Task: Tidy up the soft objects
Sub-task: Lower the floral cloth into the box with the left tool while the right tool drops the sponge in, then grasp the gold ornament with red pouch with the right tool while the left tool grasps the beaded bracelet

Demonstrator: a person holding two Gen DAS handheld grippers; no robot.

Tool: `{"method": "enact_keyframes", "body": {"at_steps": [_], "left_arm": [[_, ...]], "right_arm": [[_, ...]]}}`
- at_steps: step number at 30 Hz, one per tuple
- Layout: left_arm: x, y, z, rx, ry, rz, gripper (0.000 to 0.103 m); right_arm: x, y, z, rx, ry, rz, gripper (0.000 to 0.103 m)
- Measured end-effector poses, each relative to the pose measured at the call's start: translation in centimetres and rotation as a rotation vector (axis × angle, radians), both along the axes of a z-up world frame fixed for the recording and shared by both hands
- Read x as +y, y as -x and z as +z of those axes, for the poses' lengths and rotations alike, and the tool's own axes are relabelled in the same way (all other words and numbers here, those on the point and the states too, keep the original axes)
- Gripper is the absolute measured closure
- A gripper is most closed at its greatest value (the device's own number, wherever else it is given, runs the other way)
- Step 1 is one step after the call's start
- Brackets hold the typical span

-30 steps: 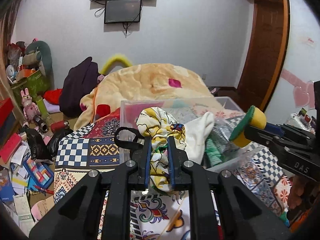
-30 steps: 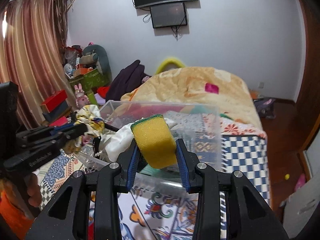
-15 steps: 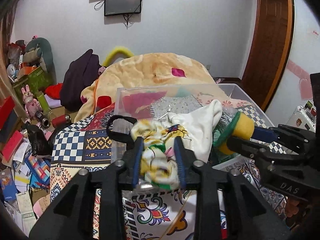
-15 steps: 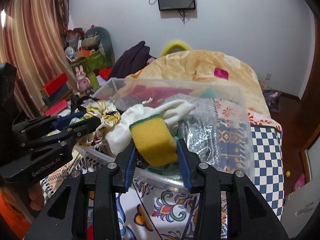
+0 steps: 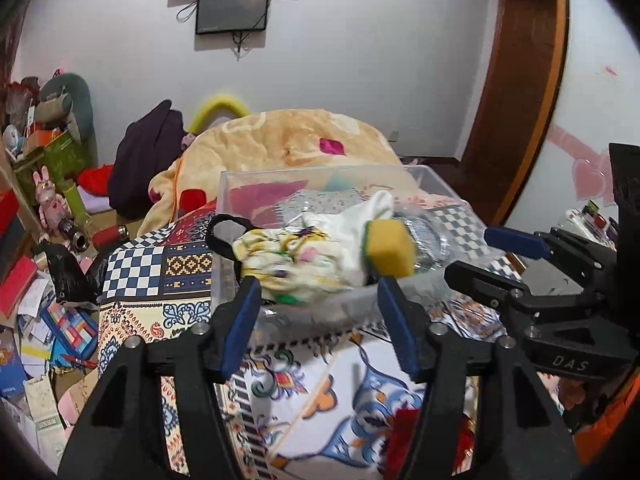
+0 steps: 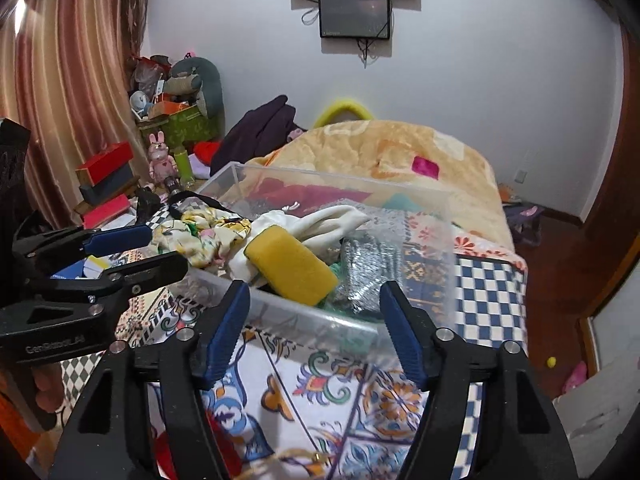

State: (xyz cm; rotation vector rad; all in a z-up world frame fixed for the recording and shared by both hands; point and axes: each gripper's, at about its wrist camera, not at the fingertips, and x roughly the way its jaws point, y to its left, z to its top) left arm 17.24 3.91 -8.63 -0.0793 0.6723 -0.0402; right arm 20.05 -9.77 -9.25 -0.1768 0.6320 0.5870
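A clear plastic bin (image 5: 228,236) (image 6: 424,200) stands on the patterned bedspread. In it lie a yellow floral cloth (image 5: 288,256) (image 6: 200,236), a white cloth (image 5: 352,224) (image 6: 320,220) and a yellow sponge with a green back (image 5: 390,248) (image 6: 292,264). My left gripper (image 5: 320,320) is open and empty just in front of the bin's near wall, below the floral cloth. My right gripper (image 6: 316,320) is open and empty, just short of the sponge. Each gripper shows from the side in the other's view.
A patterned bedspread (image 5: 160,280) (image 6: 488,292) covers the bed, with an orange blanket (image 5: 288,144) behind the bin. Silver bubble wrap (image 6: 372,256) fills the bin's right part. Boxes, toys and papers (image 5: 36,280) clutter the floor at left. A wooden door (image 5: 516,92) is at right.
Both grippers have opened. The floral cloth dropped from the left gripper into the bin, and the sponge dropped from the right gripper onto the pile.
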Motion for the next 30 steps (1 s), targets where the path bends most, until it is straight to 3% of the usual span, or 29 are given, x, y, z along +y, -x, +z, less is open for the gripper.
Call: {"method": "enact_keyframes", "body": {"at_steps": [8,18,26,27,30], "left_arm": [[-1.9,4.0,-0.3,0.005,-0.028,-0.047,0.027],[-1.9,7.1,-3.6,0.083,0.018,-0.038,0.027],[-1.0,8.5,-5.5,0.130,0.071,-0.013,0.027],[-0.9,8.7,-5.7,0.135,0.068,-0.010,0.027],[-0.8,9.1,-6.4,0.149,0.060,-0.002,0.027]], "right_arm": [[-1.5,3.3,-0.6,0.013,0.003,0.029,0.038],[-0.7,7.0,-4.8,0.128,0.031,0.096,0.038],[0.0,6.3,-7.3,0.235,0.024,0.100,0.038],[-0.2,6.2,-7.5,0.246,0.012,0.099,0.039],[-0.7,6.2,-7.6,0.277,-0.023,0.109,0.061]]}}
